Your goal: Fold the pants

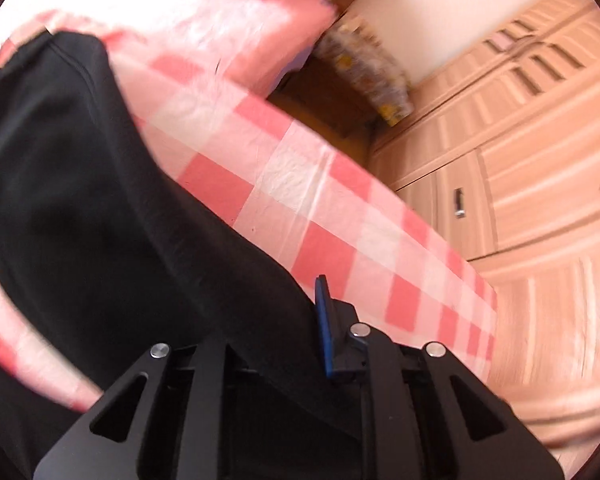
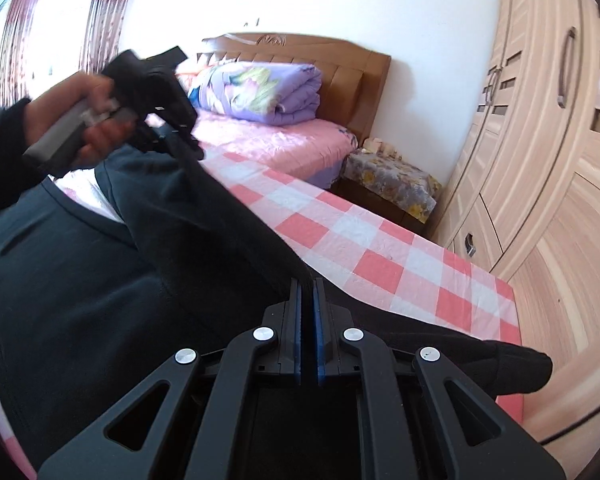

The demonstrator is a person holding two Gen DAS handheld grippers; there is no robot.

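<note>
Black pants [image 2: 100, 280] lie on the pink checked bed [image 2: 340, 232], with one leg lifted into a ridge. They also show in the left wrist view [image 1: 80, 180]. My left gripper [image 1: 300, 320] is shut on the raised pant leg; cloth covers its left finger and only the blue-padded right finger [image 1: 323, 320] shows. In the right wrist view the left gripper [image 2: 180, 144] holds the leg up at the far end. My right gripper [image 2: 308, 300] is shut on the pant leg's near edge, the blue pads nearly together.
A folded purple quilt [image 2: 268, 92] lies at the wooden headboard [image 2: 340, 60]. A nightstand under a flowered cloth [image 2: 392, 180] stands right of the bed. A tall wooden wardrobe [image 2: 540, 160] fills the right side. The bed's right edge [image 2: 512, 312] drops to the floor.
</note>
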